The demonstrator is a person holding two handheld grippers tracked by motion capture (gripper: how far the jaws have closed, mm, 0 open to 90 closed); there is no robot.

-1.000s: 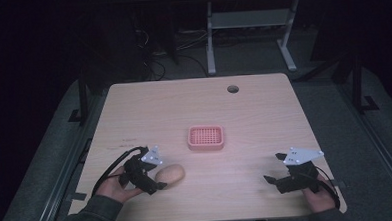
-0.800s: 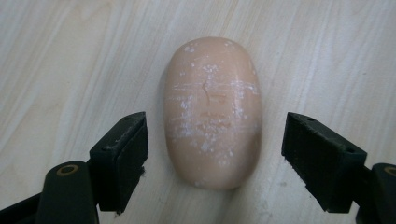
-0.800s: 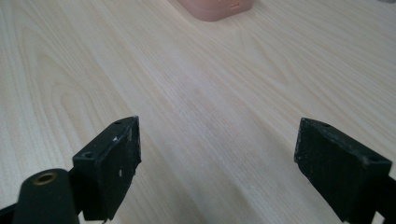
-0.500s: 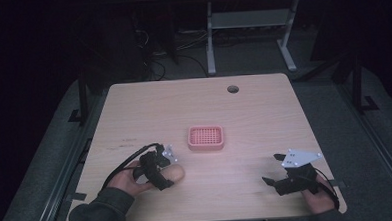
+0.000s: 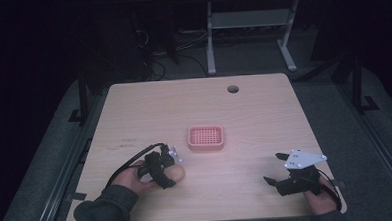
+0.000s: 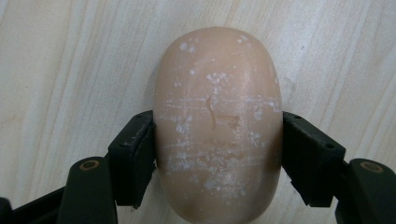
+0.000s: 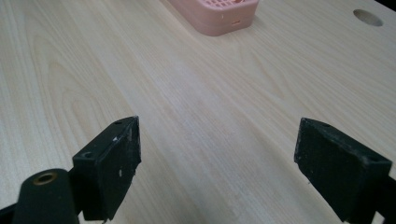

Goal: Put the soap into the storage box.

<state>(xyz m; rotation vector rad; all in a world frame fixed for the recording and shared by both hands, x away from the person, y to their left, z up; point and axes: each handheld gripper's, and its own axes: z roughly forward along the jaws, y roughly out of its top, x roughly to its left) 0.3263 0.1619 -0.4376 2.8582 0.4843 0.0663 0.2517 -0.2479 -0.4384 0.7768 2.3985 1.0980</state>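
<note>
Nearest to me, my right gripper (image 5: 279, 173) rests low at the near right of the bench (image 5: 264, 117), its fingers (image 7: 112, 163) spread wide with bare wood between them and nothing touching either pad. Across at the near left, my left gripper (image 5: 172, 164) sits over the bar of soap (image 5: 176, 173), which lies flat on the bench. In the left gripper view my fingers (image 6: 133, 161) have just been closing, and both pads now press against the long sides of the soap (image 6: 217, 126), pinching it across its middle. It is a pale tan oval, scuffed with white streaks and flecks, its far end reaching out beyond my fingertips. A little farther out, near the middle of the bench and just beyond my left gripper, stands the pink soap dish (image 5: 205, 137) with its gridded top, apart from the soap. Farthest off, toward the back edge, is the round cable hole (image 5: 232, 89).
</note>
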